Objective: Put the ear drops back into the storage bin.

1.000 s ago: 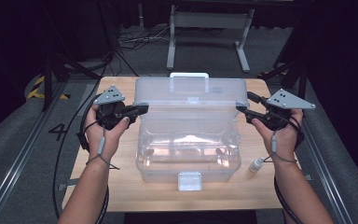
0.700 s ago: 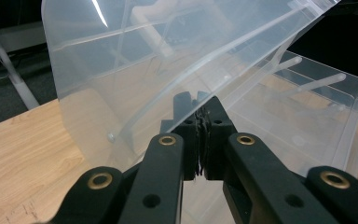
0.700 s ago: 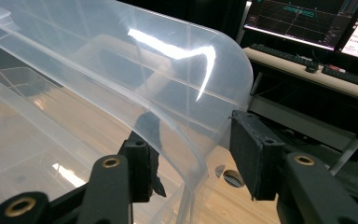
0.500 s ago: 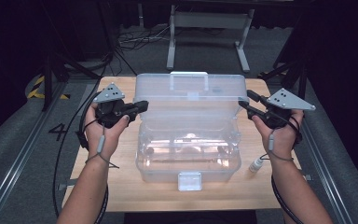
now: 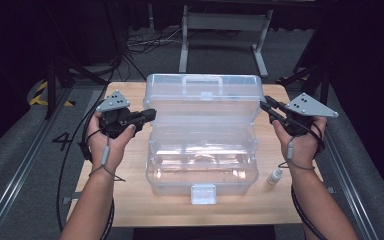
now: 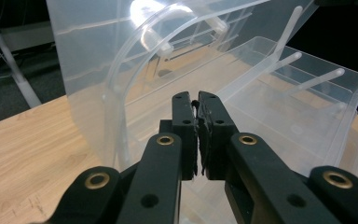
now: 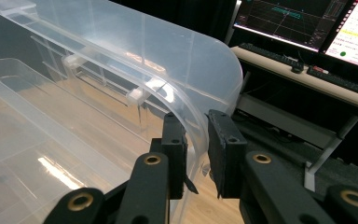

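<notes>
A clear plastic storage box [image 5: 202,172] stands in the middle of the wooden table [image 5: 130,200], its lid [image 5: 202,100] swung up at the back. My left gripper [image 5: 150,113] points at the lid's left edge. In the left gripper view its jaws [image 6: 196,100] are shut pad to pad, and I see no plastic pinched between them. My right gripper [image 5: 264,105] is at the lid's right edge. Its jaws [image 7: 196,123] straddle the lid's curved rim [image 7: 186,112] and have just been closing, with a gap left at the right pad.
A small white bottle [image 5: 275,176] stands on the table by the box's front right corner. The box's white latch [image 5: 203,194] faces the front edge. A metal stand [image 5: 225,30] and cables lie on the floor behind. Monitors [image 7: 307,23] sit beyond the right side.
The lid stands a little more upright than a second ago. Both hands have stayed where they were at the lid's sides.
</notes>
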The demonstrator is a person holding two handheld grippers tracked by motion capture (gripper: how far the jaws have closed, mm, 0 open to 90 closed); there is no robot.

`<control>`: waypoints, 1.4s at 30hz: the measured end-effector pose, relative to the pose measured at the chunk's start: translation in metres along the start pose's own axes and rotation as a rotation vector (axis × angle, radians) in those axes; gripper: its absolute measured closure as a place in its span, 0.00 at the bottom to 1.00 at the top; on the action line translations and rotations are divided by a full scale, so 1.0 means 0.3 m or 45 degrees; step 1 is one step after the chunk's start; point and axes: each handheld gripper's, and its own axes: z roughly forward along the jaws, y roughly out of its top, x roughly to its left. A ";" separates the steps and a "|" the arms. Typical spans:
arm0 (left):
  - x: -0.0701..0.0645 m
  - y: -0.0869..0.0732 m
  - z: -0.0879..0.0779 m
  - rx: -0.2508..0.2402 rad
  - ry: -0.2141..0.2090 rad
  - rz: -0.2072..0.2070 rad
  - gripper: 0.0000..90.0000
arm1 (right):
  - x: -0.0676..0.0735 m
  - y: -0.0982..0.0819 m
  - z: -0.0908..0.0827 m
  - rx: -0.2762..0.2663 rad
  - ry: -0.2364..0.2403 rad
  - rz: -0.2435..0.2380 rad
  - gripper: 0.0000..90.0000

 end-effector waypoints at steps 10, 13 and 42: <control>0.017 -0.037 -0.050 0.026 0.110 0.012 0.83 | -0.011 0.010 0.008 0.019 0.015 0.013 0.87; 0.024 -0.052 -0.063 0.034 0.134 0.004 0.78 | -0.017 0.014 0.012 0.029 0.019 0.017 0.87; 0.198 -0.244 -0.080 0.311 0.353 -0.153 0.34 | -0.101 0.082 0.115 0.170 0.072 0.085 0.89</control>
